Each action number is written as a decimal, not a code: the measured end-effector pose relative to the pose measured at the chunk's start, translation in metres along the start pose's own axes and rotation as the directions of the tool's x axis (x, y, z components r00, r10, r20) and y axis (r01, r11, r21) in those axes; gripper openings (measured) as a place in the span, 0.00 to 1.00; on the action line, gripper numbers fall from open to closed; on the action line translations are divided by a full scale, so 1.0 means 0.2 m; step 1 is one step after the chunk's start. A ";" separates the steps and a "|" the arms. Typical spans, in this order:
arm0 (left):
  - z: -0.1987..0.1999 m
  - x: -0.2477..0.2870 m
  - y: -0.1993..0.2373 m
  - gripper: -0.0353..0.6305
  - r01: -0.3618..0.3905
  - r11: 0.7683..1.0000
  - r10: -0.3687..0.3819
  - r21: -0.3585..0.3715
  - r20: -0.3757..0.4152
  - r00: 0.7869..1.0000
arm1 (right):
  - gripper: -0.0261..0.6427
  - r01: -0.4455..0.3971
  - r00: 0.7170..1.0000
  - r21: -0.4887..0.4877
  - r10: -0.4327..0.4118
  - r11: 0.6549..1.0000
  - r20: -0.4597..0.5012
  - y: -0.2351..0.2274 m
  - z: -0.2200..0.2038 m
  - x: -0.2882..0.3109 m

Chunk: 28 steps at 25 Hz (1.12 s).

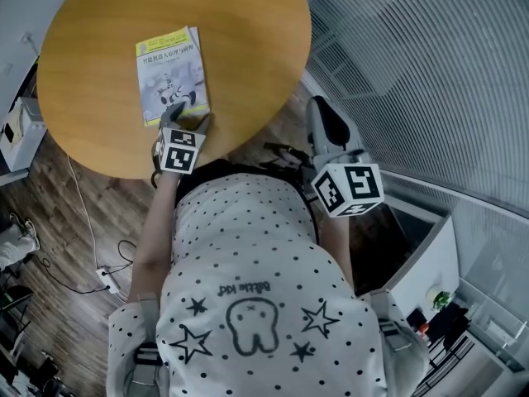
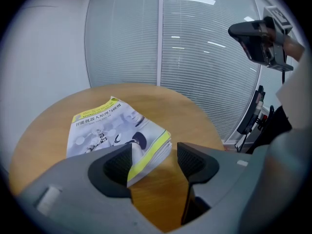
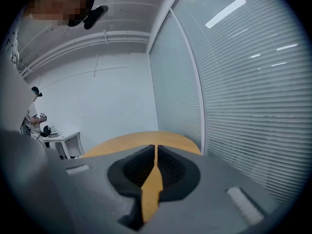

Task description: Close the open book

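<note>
Book lies shut, cover up, on table, near corner by left gripper's spread, empty jaws. Right gripper clenched, empty. Best to back left straight off, clear of the cover.

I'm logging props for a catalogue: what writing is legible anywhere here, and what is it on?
"智能机器人原理与应用": title on the closed grey-and-yellow paperback book; the smaller cover print is too blurred to read.
"little kid", roughly, seen upside down: on the person's white spotted shirt.
Black-and-white marker cubes: square patterns only, no words.
</note>
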<state>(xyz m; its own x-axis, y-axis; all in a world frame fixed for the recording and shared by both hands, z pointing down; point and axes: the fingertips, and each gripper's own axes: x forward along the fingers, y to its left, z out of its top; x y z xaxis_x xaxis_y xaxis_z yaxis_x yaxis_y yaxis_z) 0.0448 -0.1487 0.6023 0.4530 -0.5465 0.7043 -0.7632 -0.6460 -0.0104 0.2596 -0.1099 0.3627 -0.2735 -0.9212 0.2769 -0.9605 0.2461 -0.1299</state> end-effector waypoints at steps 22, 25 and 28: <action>0.12 -0.20 0.13 0.15 -0.066 0.994 0.076 -0.089 0.108 0.991 | 0.07 -0.040 0.999 -0.009 0.040 0.999 0.010 0.11 0.03 0.02; 0.14 -0.28 0.17 0.09 -0.102 0.991 0.114 -0.089 0.139 0.984 | 0.07 -0.047 0.999 -0.015 0.047 0.999 0.018 0.17 0.05 -0.01; 0.17 -0.31 0.18 0.07 -0.118 0.989 0.132 -0.094 0.162 0.978 | 0.07 -0.053 0.998 -0.013 0.054 0.998 0.019 0.17 0.04 -0.02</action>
<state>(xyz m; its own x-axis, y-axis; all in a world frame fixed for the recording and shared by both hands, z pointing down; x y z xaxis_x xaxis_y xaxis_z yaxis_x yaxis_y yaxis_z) 0.0042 -0.1561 0.5338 0.4164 -0.7062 0.5726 -0.8514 -0.5238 -0.0267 0.2289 -0.1006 0.3504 -0.3235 -0.9124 0.2509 -0.9451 0.2987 -0.1323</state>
